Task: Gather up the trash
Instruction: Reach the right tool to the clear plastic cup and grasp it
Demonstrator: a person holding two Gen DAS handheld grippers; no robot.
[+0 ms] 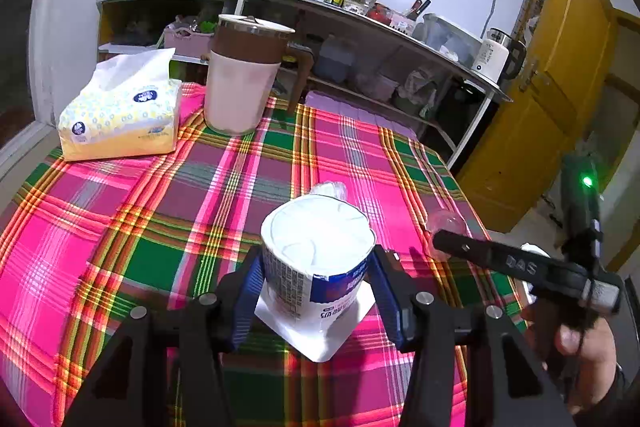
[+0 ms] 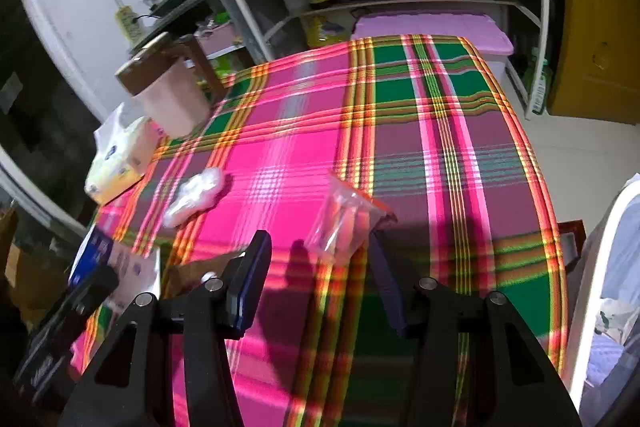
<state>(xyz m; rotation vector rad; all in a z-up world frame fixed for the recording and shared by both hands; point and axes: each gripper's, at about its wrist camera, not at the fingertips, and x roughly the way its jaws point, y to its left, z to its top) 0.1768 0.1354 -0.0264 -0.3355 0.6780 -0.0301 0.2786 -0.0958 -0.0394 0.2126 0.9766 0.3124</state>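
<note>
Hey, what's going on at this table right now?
A person is clearing trash off a plaid tablecloth with a gripper in each hand. The left gripper has its pads against an upside-down white and blue paper cup. The right gripper is open, with a clear plastic bag lying between its fingertips, not yet gripped. A crumpled bit of clear plastic lies further left. A tissue pack and a brown-lidded pitcher stand at the far edge.
</note>
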